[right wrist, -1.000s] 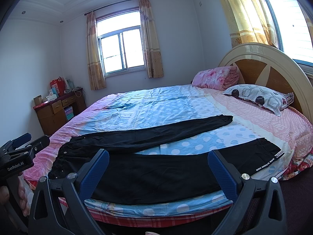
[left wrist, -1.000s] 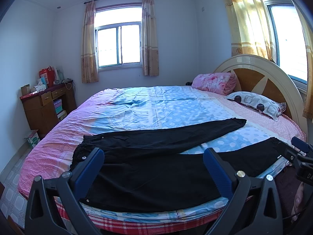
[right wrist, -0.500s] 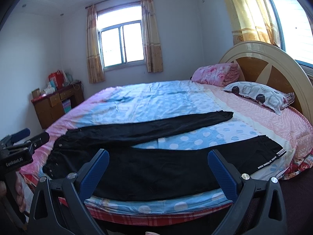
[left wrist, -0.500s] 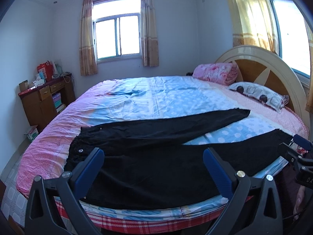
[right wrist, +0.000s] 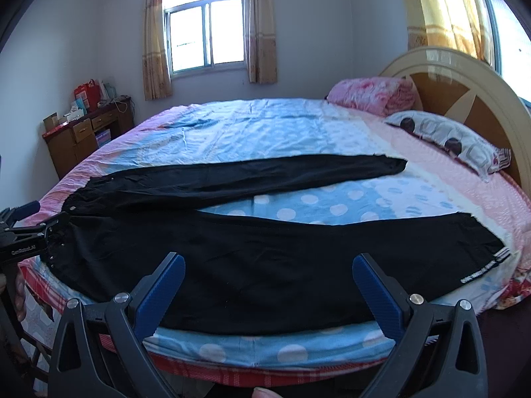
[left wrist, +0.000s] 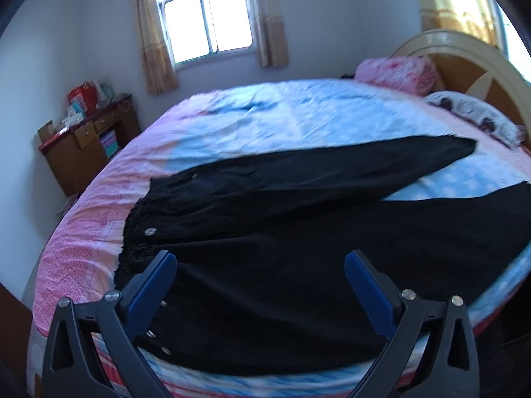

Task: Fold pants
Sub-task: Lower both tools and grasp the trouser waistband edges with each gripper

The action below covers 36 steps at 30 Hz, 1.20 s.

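Black pants [left wrist: 298, 232] lie flat on the bed, waistband to the left, both legs spread apart to the right; they also show in the right wrist view [right wrist: 265, 255]. My left gripper [left wrist: 260, 285] is open and empty, just above the waist end near the bed's front edge. My right gripper [right wrist: 268, 285] is open and empty, over the near leg. The left gripper's side shows at the left edge of the right wrist view [right wrist: 23, 235], close to the waistband. The near leg's hem carries white lettering [right wrist: 481, 268].
The round bed [right wrist: 265, 126] has a blue and pink sheet. Pillows [right wrist: 448, 139] and a pink folded blanket [right wrist: 371, 94] lie by the headboard [right wrist: 464, 76] at right. A wooden dresser [left wrist: 83, 146] stands at the left wall. A window [right wrist: 205, 33] is behind.
Both grippers have moved closer to the bed and lower toward the pants. The left one has shifted toward the waistband. The pants have not moved.
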### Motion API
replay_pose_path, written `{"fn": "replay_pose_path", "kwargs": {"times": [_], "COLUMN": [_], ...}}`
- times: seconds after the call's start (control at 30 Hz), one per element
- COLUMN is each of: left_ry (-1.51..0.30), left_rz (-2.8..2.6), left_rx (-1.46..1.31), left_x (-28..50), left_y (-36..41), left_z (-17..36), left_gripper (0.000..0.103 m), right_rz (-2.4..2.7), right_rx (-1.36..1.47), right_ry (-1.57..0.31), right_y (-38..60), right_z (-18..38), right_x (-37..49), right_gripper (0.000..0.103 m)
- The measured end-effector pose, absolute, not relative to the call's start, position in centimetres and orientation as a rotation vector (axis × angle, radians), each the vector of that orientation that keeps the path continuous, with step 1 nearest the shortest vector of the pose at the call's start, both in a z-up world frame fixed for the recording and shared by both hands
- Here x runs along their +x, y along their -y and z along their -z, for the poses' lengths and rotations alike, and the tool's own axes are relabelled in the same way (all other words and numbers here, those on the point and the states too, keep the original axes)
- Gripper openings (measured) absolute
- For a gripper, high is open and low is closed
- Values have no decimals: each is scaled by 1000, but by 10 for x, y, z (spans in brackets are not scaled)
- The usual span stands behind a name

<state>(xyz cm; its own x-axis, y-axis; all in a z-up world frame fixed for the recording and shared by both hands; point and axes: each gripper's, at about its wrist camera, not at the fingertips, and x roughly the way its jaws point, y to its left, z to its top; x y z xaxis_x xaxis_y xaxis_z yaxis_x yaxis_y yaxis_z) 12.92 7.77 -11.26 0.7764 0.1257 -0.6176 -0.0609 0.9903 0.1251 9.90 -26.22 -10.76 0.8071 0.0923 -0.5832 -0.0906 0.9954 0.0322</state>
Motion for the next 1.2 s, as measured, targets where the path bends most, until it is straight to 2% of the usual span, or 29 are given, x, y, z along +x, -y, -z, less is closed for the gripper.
{"fn": "replay_pose_path", "kwargs": {"times": [0.3,0.47,0.57,0.63,0.67,0.73,0.77,0.97,1.0,1.07,1.13,1.2], "left_ry": [-739,-831,-909,-952,-977,-1008,-1029,-1047,-1049,-1061,-1066,-1073], "left_rz": [-251,-280,-268,-256,-262,-266,-262,-218,-211,-197,-190,-194], "left_rx": [43,-19,-62,-84,-83,-81,-89,-134,-137,-128,-116,-104], "left_x": [235,312,350,370,380,393,399,405,406,407,409,410], "left_y": [-199,-256,-274,-282,-284,-286,-288,-293,-293,-294,-294,-293], "left_z": [116,131,145,157,165,177,184,195,196,198,198,198], "left_gripper": [103,102,94,85,85,72,70,65,65,65,65,65], "right_rz": [-138,-124,-113,-99,-94,-84,-83,-64,-53,-35,-1,58], "right_rx": [20,-2,-13,-19,-18,-15,-13,19,23,71,117,124], "right_ry": [-696,-725,-734,-740,-743,-749,-753,-783,-786,-809,-832,-826], "right_y": [259,259,264,269,272,277,281,323,331,361,394,422], "right_z": [124,129,130,130,131,132,133,128,126,120,115,111], "right_x": [163,195,207,214,218,222,225,254,259,280,305,329], "right_gripper": [102,102,102,102,102,102,102,101,99,77,72,71]}}
